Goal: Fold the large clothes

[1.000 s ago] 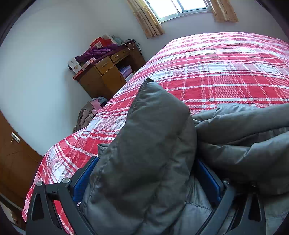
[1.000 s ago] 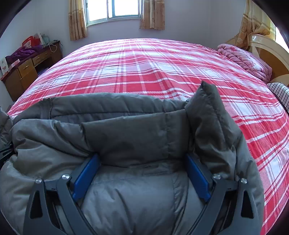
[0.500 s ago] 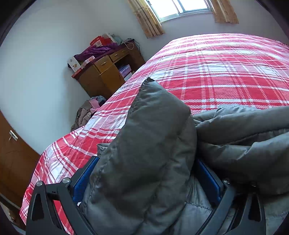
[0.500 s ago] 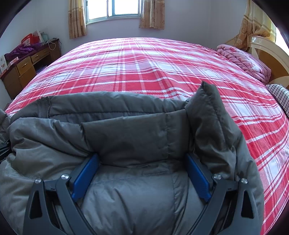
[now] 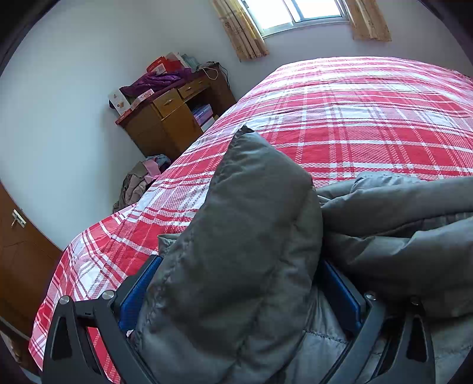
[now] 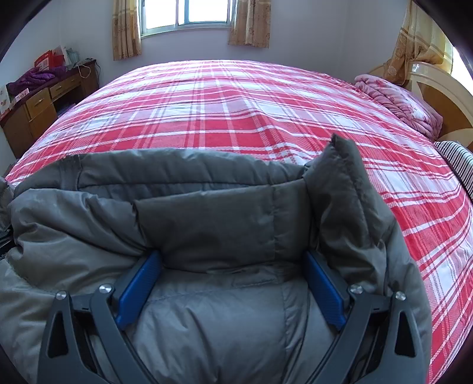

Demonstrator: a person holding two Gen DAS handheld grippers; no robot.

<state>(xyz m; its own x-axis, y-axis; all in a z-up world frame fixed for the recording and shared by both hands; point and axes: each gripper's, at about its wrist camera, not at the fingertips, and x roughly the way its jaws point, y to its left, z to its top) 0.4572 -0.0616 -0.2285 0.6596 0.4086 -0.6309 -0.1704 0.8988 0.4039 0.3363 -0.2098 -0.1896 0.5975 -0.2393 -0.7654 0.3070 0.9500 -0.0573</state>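
A grey padded jacket (image 5: 242, 236) lies bunched at the near edge of a bed with a red and white plaid cover (image 5: 354, 118). My left gripper (image 5: 239, 283) is shut on a thick fold of the jacket that stands up between its blue pads (image 5: 136, 292). My right gripper (image 6: 233, 280) is shut on another fold of the same jacket (image 6: 218, 224), with the cloth filling the gap between its blue pads (image 6: 139, 289). The fingertips of both grippers are hidden by the cloth.
A wooden desk (image 5: 171, 118) with purple clothes and boxes stands by the far left wall. A pile of clothes (image 5: 139, 183) lies on the floor beside the bed. A pink quilt (image 6: 396, 103) and a headboard (image 6: 437, 91) are at the right. A window (image 6: 186, 14) is behind the bed.
Both grippers have moved forward over the bed with the jacket still held. The desk has slid left in both views.
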